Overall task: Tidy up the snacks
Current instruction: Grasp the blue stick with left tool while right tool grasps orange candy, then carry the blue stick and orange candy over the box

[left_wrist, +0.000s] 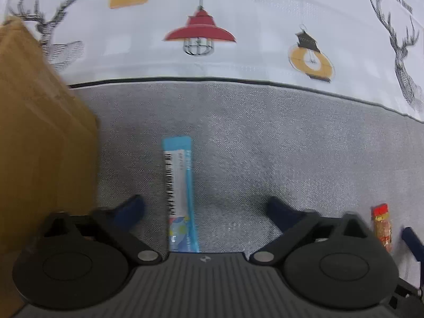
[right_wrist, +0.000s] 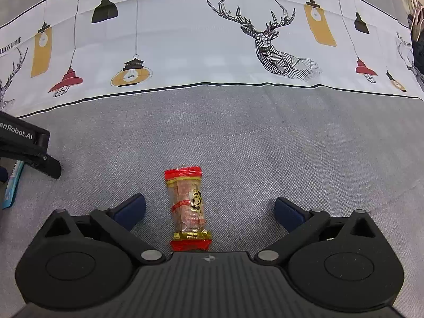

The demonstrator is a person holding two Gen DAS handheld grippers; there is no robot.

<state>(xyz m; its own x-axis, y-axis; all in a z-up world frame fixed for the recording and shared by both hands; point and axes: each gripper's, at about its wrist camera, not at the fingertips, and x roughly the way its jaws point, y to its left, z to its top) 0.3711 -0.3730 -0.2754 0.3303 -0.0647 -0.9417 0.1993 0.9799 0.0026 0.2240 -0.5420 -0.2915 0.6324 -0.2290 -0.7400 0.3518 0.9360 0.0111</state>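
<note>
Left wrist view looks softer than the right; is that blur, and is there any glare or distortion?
Left wrist view: smeared, cardboard box and blue sachet soft. Right wrist view: sharp, red snack pack print crisp. Both: fisheye bends the cloth's border; even light, no glare.

Left gripper seen with jaws apart over grey cloth; blue sachet laid lengthwise between the pads, untouched; cardboard box at left; red snack pack at right.
</note>
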